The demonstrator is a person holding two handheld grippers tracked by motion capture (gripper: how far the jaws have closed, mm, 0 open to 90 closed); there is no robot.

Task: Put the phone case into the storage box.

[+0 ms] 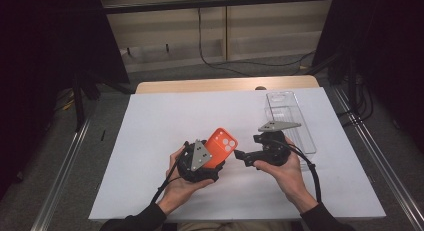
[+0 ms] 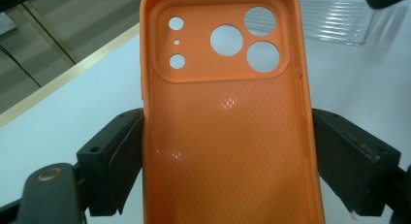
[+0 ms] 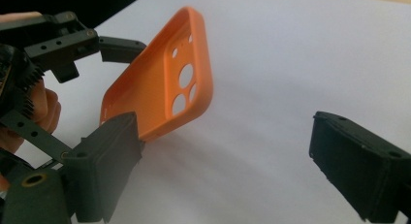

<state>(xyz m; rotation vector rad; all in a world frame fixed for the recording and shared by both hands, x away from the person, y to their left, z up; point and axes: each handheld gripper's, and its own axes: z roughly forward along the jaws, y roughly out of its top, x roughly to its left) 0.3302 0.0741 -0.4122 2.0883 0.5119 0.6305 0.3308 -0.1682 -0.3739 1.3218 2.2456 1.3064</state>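
No readable text, label, brand, number or sign anywhere (orange silicone phone case (image 2: 228, 136) carries plain textured inside, round cut-outs, no lettering).

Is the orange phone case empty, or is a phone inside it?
Empty. The case shows its bare inside, and the white table shows through its camera holes.

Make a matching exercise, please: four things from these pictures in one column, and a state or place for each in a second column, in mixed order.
Things:
1. orange case
2. clear tray
3. left gripper
4. right gripper

States or places:
a. open, nothing between its jaws
b. lies on the white sheet, at the right side
c. held up off the table, camera holes on top
d. shut on the sides of the case

Pairs: 1-c, 2-b, 3-d, 4-a
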